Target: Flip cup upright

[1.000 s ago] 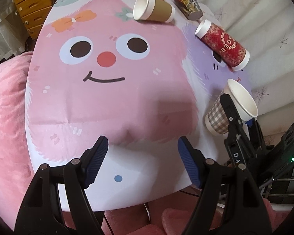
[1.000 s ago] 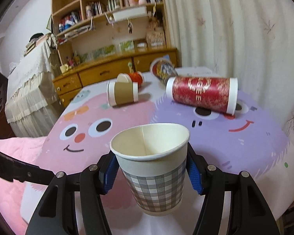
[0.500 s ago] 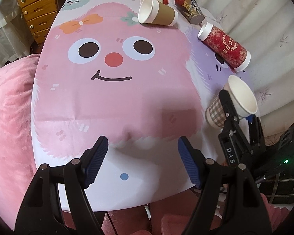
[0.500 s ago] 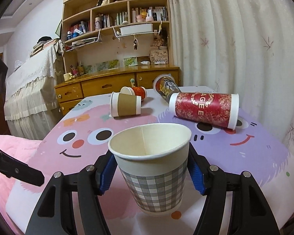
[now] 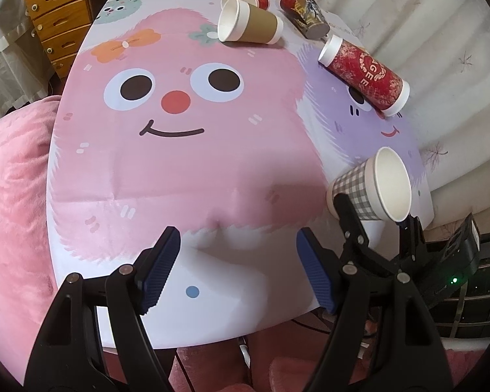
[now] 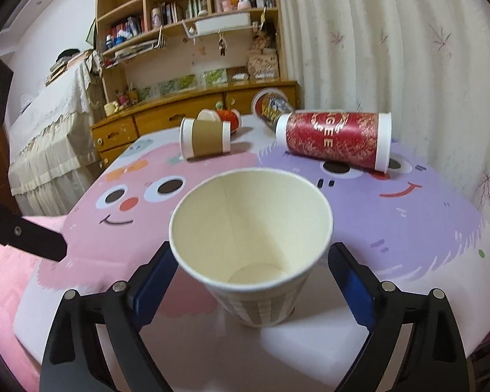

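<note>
Left gripper (image 5: 238,269), jaws wide and empty, hovers over the near edge of the table (image 5: 212,307). Plaid cup (image 6: 251,254) stands upright on the table's near right corner, mouth up. Right gripper (image 6: 250,285) flanks the cup, jaws spread with gaps on both sides. Beyond the cup lie a brown cup (image 6: 205,137), then a red cup (image 6: 336,140), both on their sides.
</note>
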